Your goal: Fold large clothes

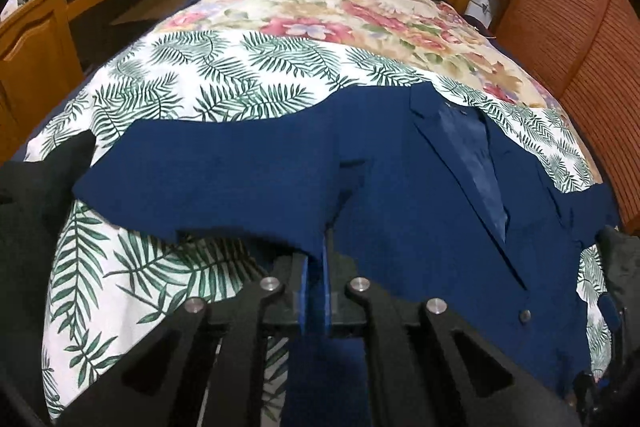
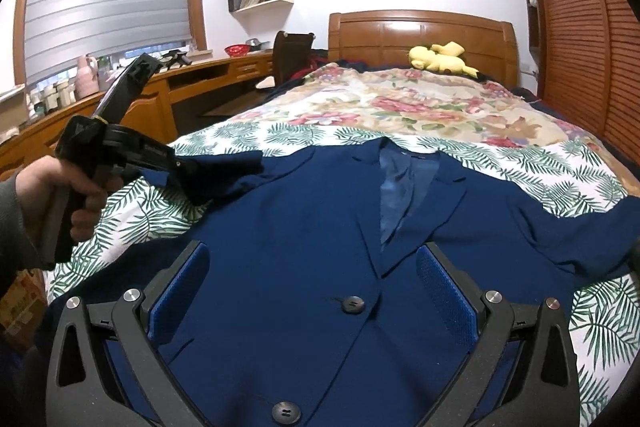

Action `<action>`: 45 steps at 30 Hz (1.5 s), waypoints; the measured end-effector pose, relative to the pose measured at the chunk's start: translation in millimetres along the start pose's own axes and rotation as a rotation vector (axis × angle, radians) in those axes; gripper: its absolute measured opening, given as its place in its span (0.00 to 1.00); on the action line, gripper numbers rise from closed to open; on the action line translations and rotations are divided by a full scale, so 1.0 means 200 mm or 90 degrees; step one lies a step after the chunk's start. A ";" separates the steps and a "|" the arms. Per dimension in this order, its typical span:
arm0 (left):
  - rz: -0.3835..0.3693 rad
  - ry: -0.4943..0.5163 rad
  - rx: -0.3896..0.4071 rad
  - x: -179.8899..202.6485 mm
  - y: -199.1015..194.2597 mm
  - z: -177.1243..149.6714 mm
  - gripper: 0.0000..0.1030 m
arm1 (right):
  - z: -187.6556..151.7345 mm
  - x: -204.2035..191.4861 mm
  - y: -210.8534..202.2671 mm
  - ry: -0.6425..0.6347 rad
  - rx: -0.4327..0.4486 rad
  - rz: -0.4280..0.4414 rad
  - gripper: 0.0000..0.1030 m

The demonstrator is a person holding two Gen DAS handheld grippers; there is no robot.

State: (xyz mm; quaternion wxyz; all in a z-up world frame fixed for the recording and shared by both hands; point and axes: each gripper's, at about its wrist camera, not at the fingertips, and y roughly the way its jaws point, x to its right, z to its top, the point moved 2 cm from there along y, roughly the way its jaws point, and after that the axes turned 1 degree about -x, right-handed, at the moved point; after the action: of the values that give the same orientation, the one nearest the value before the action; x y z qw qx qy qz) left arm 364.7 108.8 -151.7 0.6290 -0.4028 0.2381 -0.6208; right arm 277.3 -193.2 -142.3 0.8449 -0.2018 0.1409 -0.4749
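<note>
A navy blue suit jacket (image 2: 320, 227) lies face up on the palm-leaf sheet (image 2: 280, 137), collar toward the headboard; it also shows in the left wrist view (image 1: 400, 187). My left gripper (image 1: 316, 251) is shut on the jacket's left sleeve (image 1: 200, 183) and holds it lifted off the bed. In the right wrist view the left gripper (image 2: 188, 175) shows at the left, holding that sleeve (image 2: 228, 167). My right gripper (image 2: 312, 291) is open and empty, hovering over the jacket's buttoned front, with blue pads (image 2: 180, 287) either side of a button (image 2: 352, 303).
A floral quilt (image 2: 420, 107) and a yellow plush toy (image 2: 440, 59) lie near the wooden headboard (image 2: 420, 35). A curved wooden desk (image 2: 152, 99) and chair (image 2: 292, 55) stand left of the bed. Louvred wardrobe doors (image 2: 580, 27) line the right side.
</note>
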 end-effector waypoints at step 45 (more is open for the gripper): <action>0.025 -0.176 0.037 -0.80 0.24 0.04 0.20 | -0.06 -0.07 0.15 -0.015 -0.046 0.015 1.00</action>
State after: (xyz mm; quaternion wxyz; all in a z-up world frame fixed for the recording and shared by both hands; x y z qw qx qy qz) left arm 380.3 262.5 -217.6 0.6791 -0.4615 0.1394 -0.5535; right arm 286.8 -169.6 -166.5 0.8443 -0.2357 0.1504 -0.4571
